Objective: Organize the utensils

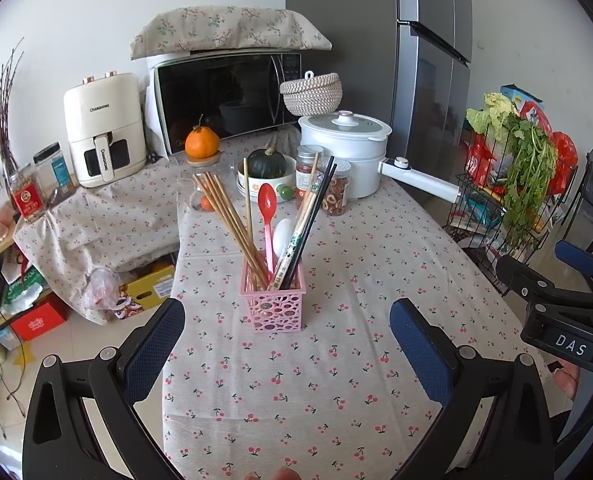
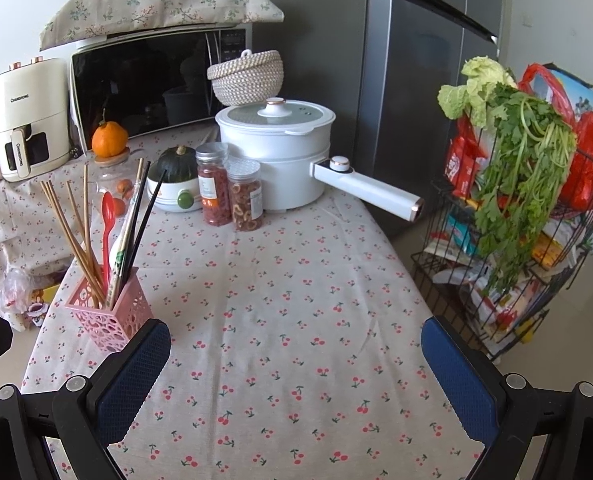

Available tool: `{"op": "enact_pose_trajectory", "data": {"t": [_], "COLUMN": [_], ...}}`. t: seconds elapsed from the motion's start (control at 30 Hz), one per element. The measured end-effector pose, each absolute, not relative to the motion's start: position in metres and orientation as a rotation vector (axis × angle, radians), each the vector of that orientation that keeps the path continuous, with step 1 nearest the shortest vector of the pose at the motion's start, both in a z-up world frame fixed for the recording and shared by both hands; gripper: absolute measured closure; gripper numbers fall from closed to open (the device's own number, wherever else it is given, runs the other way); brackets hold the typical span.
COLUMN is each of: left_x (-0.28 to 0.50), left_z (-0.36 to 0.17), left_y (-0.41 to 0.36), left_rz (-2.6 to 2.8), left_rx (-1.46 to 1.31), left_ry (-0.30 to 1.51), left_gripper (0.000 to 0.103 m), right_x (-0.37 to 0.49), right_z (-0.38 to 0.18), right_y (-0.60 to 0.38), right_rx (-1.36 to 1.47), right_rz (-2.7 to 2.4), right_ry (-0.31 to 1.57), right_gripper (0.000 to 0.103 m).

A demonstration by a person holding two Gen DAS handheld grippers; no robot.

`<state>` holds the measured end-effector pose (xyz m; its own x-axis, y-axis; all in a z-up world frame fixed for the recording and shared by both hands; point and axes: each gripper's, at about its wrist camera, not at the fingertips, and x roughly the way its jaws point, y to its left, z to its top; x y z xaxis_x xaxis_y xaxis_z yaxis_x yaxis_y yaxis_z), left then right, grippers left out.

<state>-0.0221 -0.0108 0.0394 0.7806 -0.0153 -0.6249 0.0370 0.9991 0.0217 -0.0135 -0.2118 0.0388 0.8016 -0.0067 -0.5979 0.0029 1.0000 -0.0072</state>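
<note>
A pink perforated holder (image 1: 274, 306) stands upright on the cherry-print tablecloth (image 1: 336, 380). It holds wooden chopsticks (image 1: 228, 216), dark chopsticks (image 1: 316, 212), a red spoon (image 1: 267, 204) and a white spoon (image 1: 283, 232). My left gripper (image 1: 288, 320) is open and empty, just in front of the holder. In the right wrist view the holder (image 2: 110, 316) stands at the left, beside my open, empty right gripper (image 2: 296, 340). The right gripper's body (image 1: 556, 312) shows at the right of the left wrist view.
At the table's back stand a white pot (image 2: 280, 148) with a long handle, two jars (image 2: 232, 188), a bowl with a green squash (image 2: 176, 184), an orange (image 1: 202, 142), a microwave (image 1: 224, 96) and an air fryer (image 1: 104, 128). A wire rack with greens (image 2: 512, 216) stands right of the table.
</note>
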Motion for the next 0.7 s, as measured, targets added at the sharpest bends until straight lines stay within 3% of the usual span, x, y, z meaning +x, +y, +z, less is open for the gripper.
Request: {"op": "enact_pose_trajectory", "data": {"t": [0.7], "left_x": [-0.0222], "left_z": [0.0375], "left_y": [-0.0103], "left_rz": [-0.026], "left_rx": [0.030], "left_ry": [0.680], "left_gripper": [0.000], "right_x": [-0.0133], "right_z": [0.0372], "right_y": [-0.2100], "right_rx": [-0.010], "right_rz": [0.003], "right_ry": [0.648], "right_gripper": [0.000]}}
